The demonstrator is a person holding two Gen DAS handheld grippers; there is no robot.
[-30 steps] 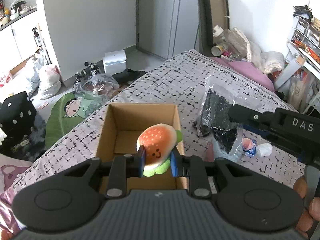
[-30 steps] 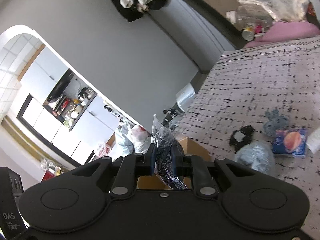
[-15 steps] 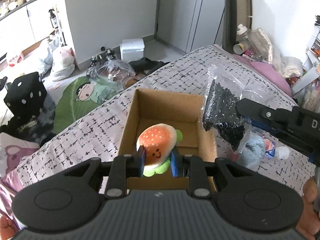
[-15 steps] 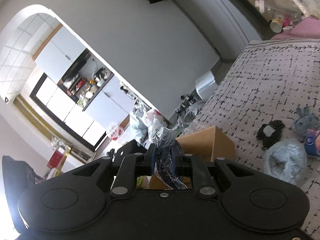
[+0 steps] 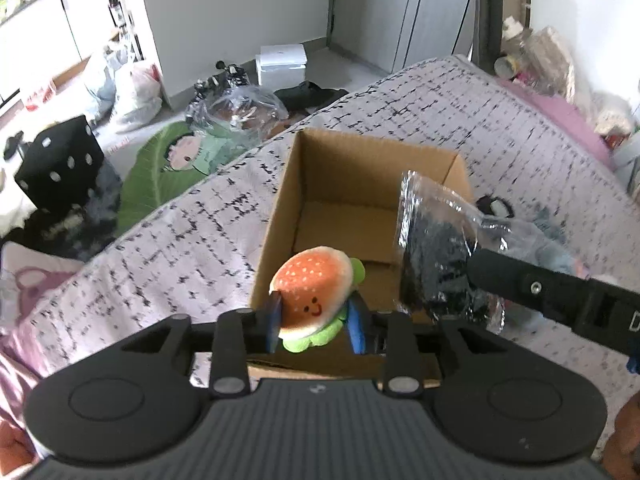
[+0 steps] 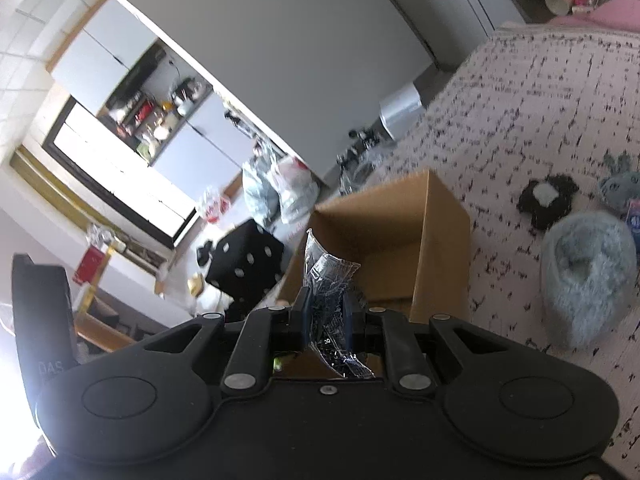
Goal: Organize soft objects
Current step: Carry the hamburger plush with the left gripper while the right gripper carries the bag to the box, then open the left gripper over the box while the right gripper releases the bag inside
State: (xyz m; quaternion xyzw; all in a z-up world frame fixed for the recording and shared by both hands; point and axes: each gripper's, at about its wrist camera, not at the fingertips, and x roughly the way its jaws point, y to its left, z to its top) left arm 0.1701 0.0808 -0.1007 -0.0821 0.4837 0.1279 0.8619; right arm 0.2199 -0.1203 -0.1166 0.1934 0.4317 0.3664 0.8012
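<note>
With the left gripper (image 5: 314, 320) clamping the orange burger-shaped plush toy (image 5: 313, 292) and the right gripper (image 6: 326, 316) pinching the clear plastic bag of black material (image 5: 436, 256) above the open brown cardboard box (image 5: 376, 152), the placing step likely calls for lowering and releasing both.

1. The cardboard box (image 5: 362, 184) stood on the bed (image 5: 460, 108).
2. The burger plush (image 5: 314, 296) hung over the box's near edge.
3. The plastic bag (image 5: 436, 252) hung right of the plush.
4. A fuzzy slipper (image 6: 588, 272) lay right of the box.
</note>
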